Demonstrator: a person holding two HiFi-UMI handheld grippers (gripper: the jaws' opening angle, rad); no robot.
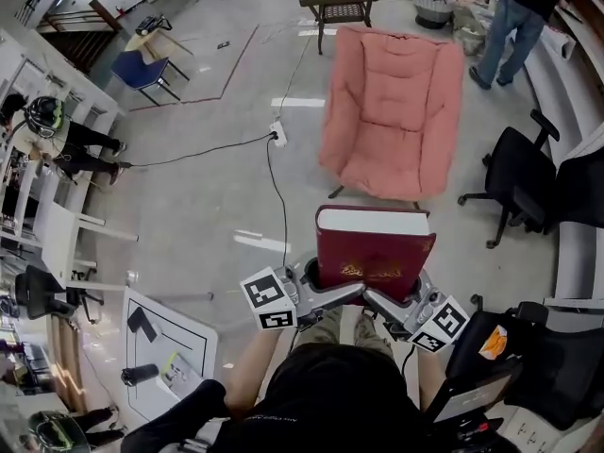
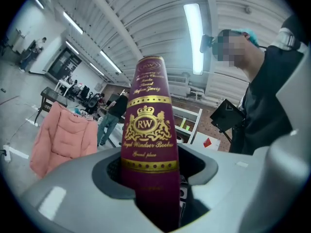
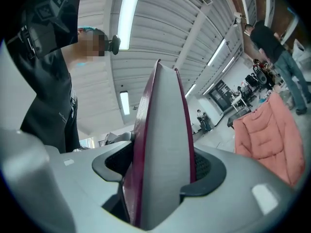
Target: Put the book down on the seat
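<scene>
The maroon book [image 1: 375,248] is held upright in the air, its white page edge facing up, short of the pink chair [image 1: 392,111] and clear of its seat [image 1: 382,173]. The left claw [image 1: 316,279] is clamped across the spine. The right claw [image 1: 411,289] is clamped across the fore-edge. Behind the chair a basket [image 1: 432,6] holds pale things too small to tell.

Left gripper [image 2: 155,178] clamped on maroon hardcover book with gold lettering [image 2: 148,144]
Book spine stands upright between the grey jaws, dark pads against both covers. Pink padded fabric chair [image 2: 63,140] at left, person in dark top and jeans [image 2: 111,118] beside it. White shelf unit [image 2: 187,123] behind book. Person in black clothes [image 2: 267,96] at right. Long ceiling light strip [image 2: 194,35] overhead.
</scene>
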